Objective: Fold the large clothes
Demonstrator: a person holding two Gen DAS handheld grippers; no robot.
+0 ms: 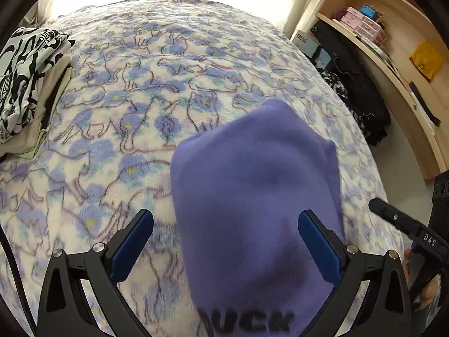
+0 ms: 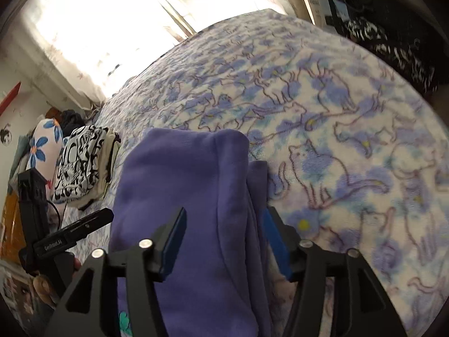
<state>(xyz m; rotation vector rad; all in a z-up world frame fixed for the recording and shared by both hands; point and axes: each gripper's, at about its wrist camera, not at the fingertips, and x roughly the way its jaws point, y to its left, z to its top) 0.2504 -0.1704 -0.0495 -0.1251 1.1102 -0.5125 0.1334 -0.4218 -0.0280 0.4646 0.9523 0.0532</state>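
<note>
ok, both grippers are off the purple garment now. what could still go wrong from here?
1. The folded purple garment lies between the open pads of the right gripper; its loose side layer sits beside the right-hand pad and may snag, undoing the fold.
2. The left gripper straddles the same cloth, so pulling away low could drag it across the fleecy cat-print blanket.
3. Both grippers sit close together and could knock each other.

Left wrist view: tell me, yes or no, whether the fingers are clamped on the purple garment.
No: the left gripper fingers stand wide apart, pressing nothing, the purple garment lying between them.
</note>
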